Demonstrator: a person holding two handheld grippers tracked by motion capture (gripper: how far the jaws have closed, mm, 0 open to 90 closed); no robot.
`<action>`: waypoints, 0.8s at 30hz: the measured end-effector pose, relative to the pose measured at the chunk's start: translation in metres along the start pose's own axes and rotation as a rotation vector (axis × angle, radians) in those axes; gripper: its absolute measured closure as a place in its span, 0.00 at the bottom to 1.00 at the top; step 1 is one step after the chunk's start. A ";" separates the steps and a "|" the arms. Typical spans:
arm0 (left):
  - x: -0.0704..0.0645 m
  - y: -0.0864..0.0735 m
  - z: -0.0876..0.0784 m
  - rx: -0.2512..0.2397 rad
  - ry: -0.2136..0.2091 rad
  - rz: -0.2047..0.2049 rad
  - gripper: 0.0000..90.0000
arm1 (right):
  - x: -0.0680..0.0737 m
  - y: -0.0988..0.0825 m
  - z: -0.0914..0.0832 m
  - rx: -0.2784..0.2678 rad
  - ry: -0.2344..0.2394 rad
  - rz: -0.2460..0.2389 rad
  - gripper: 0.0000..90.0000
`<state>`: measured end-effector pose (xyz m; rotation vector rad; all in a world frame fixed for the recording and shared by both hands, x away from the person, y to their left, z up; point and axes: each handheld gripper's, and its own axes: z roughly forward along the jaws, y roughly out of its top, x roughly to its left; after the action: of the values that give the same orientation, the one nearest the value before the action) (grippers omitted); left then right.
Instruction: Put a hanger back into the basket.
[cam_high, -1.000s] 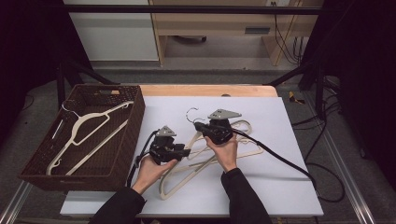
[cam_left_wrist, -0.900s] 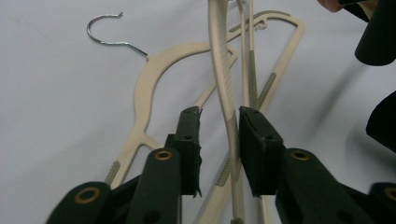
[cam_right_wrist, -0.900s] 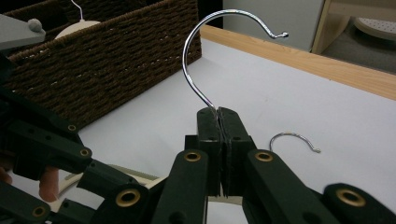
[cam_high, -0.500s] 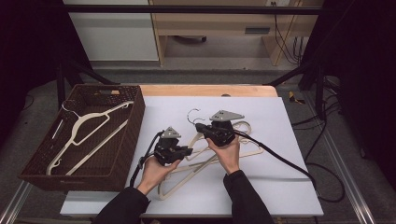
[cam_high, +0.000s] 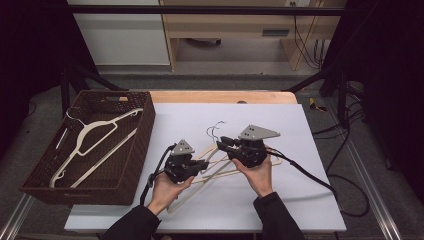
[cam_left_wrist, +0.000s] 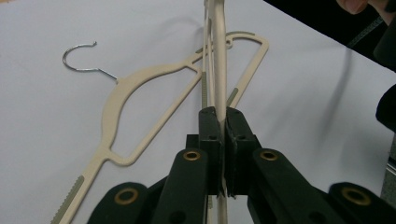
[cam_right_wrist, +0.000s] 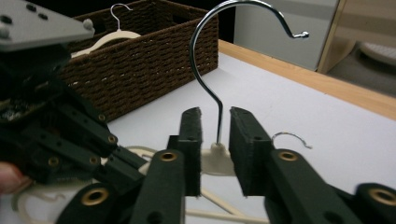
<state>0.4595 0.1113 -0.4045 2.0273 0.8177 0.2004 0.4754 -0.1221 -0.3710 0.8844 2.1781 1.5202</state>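
A cream plastic hanger (cam_high: 220, 167) with a wire hook is lifted off the white table (cam_high: 310, 200) between my hands. My left gripper (cam_high: 199, 166) is shut on the hanger's thin edge (cam_left_wrist: 219, 56), and its jaws (cam_left_wrist: 219, 116) have just been closing on it. My right gripper (cam_high: 223, 141) sits at the hanger's neck. Its jaws (cam_right_wrist: 215, 116) have just been opening and stand apart, with the wire hook (cam_right_wrist: 205, 56) between them and not pressed. A second cream hanger (cam_left_wrist: 140, 79) lies flat on the table beneath.
A brown wicker basket (cam_high: 145, 130) stands at the table's left edge with a cream hanger (cam_high: 95, 135) lying in it. A wooden strip (cam_high: 220, 96) runs along the table's far edge. Black cables (cam_high: 310, 172) trail from the grippers to the right.
Both hands have drifted a little to the right and upward with the hanger. The left jaws have shut on the hanger's edge. The right jaws have opened around the hook.
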 end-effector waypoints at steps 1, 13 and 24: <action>-0.001 0.000 -0.002 -0.003 0.002 0.005 0.97 | 0.002 0.000 -0.005 -0.007 0.001 -0.003 0.76; -0.001 0.002 -0.036 -0.082 0.008 0.008 0.97 | -0.013 -0.034 -0.062 -0.036 -0.034 0.046 0.36; 0.010 0.004 -0.078 -0.131 0.023 0.009 0.97 | -0.030 -0.052 -0.093 -0.046 -0.113 0.061 0.12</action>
<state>0.4348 0.1703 -0.3580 1.9092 0.7896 0.2756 0.4276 -0.2206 -0.3867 1.0049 2.0458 1.5041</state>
